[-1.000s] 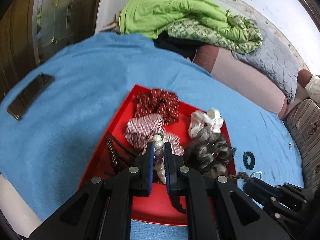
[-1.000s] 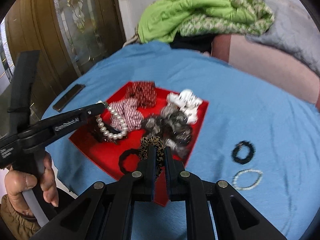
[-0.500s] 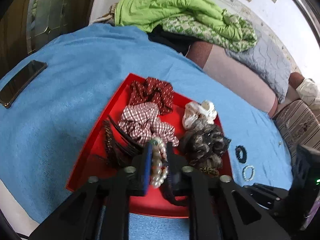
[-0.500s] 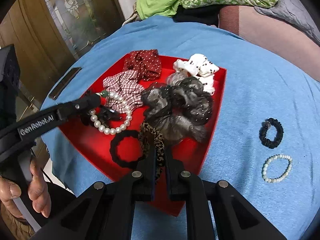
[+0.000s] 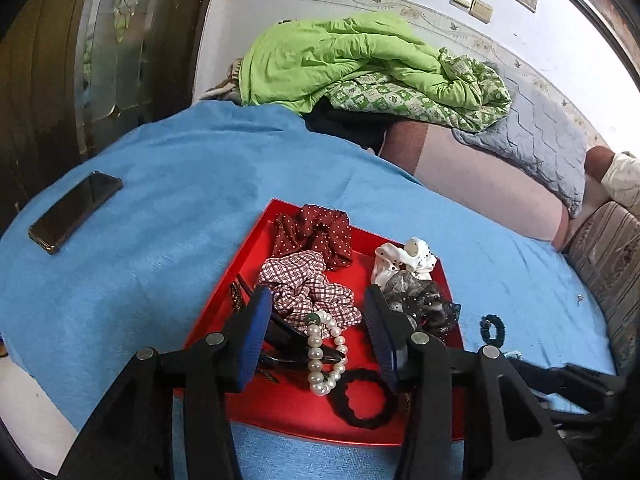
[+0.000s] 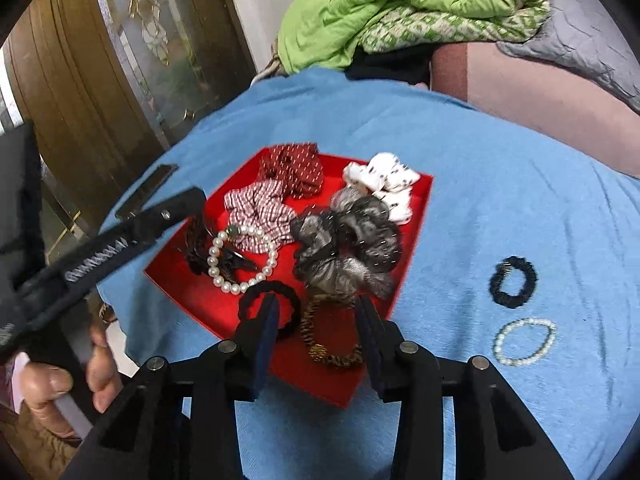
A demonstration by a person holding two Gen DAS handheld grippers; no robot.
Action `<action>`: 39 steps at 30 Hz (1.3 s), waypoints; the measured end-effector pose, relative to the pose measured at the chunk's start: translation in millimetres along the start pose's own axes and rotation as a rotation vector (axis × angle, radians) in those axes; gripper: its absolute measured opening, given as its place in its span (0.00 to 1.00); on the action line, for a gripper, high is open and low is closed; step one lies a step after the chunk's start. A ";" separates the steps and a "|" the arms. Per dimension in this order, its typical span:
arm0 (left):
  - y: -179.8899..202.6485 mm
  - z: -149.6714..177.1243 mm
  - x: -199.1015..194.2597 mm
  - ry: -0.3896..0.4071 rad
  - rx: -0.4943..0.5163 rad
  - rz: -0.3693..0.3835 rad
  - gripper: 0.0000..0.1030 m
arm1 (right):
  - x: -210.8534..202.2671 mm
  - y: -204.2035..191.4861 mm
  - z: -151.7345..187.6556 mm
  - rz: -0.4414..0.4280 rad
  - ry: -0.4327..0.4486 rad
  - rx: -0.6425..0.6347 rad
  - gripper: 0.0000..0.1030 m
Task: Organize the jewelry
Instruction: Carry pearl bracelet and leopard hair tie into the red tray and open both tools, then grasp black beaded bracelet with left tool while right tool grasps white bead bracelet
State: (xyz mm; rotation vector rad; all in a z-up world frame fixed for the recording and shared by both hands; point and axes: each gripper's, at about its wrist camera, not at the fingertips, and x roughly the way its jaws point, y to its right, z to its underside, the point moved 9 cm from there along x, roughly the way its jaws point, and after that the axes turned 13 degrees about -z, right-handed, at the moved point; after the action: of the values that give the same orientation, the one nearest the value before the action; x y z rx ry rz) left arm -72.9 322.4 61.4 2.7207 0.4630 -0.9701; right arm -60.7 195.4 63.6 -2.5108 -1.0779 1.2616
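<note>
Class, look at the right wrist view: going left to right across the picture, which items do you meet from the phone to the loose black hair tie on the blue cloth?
phone → pearl bracelet → grey scrunchie → small black hair tie

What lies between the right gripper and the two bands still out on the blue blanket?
Nothing visible: bare blue blanket separates the right gripper, jaws open over the red tray, from the black hair tie and pearl bracelet.
</note>
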 end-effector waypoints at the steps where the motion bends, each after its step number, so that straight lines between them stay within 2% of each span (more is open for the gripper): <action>1: 0.1 0.3 -0.1 0.001 0.002 -0.004 0.45 | -6.1 2.6 0.1 0.005 0.008 0.000 0.42; 5: 2.3 1.8 0.6 0.000 0.013 -0.025 0.46 | -39.7 25.8 8.6 0.060 0.043 0.003 0.48; 12: 14.1 3.6 -2.2 0.011 0.046 -0.046 0.46 | -86.5 85.2 42.1 0.188 0.046 0.054 0.49; 18: 32.8 5.1 -7.4 0.028 0.098 -0.048 0.46 | -105.3 120.2 68.3 0.247 0.038 0.114 0.49; 22: 49.6 4.6 -16.3 0.025 0.118 -0.021 0.46 | -110.9 132.6 74.7 0.262 0.041 0.134 0.49; 27: 79.9 1.8 -36.0 0.048 0.178 0.016 0.46 | -101.5 149.6 71.4 0.243 0.046 0.173 0.49; 33: 113.5 6.2 -47.9 0.043 0.229 0.073 0.46 | -61.7 168.2 55.8 0.216 0.029 0.230 0.49; 39: 138.1 10.6 -48.2 0.036 0.284 0.088 0.46 | -37.0 182.6 48.9 0.363 -0.043 0.154 0.49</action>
State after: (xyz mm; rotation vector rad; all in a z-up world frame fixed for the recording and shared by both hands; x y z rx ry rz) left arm -64.3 180.5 97.6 2.9843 0.2229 -1.0354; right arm -13.1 27.8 -18.4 -2.6460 -0.5185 1.4267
